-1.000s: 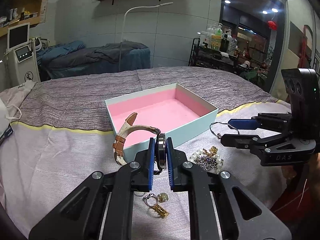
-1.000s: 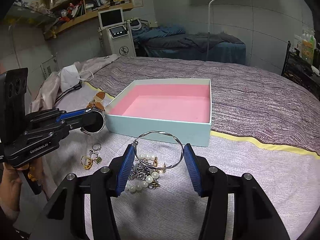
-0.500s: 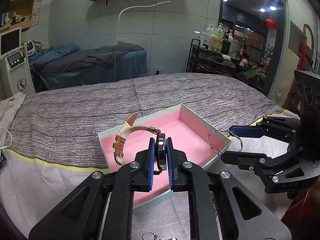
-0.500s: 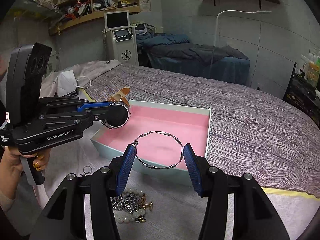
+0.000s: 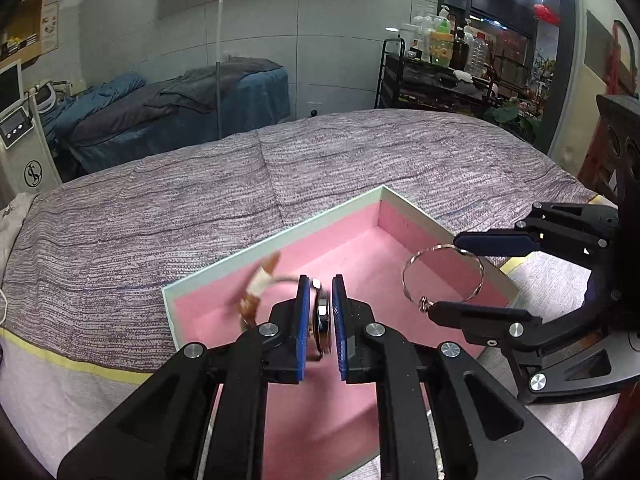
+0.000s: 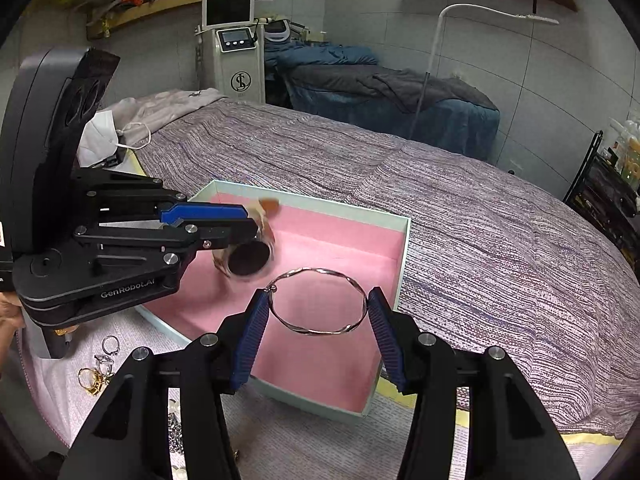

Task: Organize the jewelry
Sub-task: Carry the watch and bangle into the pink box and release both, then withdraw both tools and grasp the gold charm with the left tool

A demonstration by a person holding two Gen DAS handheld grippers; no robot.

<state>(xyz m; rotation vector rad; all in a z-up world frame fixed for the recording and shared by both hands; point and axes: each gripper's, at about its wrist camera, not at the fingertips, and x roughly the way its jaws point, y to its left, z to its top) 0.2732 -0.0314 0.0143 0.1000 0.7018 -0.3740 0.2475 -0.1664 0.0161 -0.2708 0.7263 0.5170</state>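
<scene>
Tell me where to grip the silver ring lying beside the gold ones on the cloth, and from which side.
Take the silver ring across its thin band, coming straight down from above. It seems to lie flat on the cloth with its hoop open upward, and the gold rings sit close beside it, so a sideways approach would likely knock them.

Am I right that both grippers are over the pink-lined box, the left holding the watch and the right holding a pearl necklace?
Not quite: the right gripper holds a thin silver bangle, as the right wrist view shows. The left gripper does hold the watch, both over the pink-lined box.
</scene>
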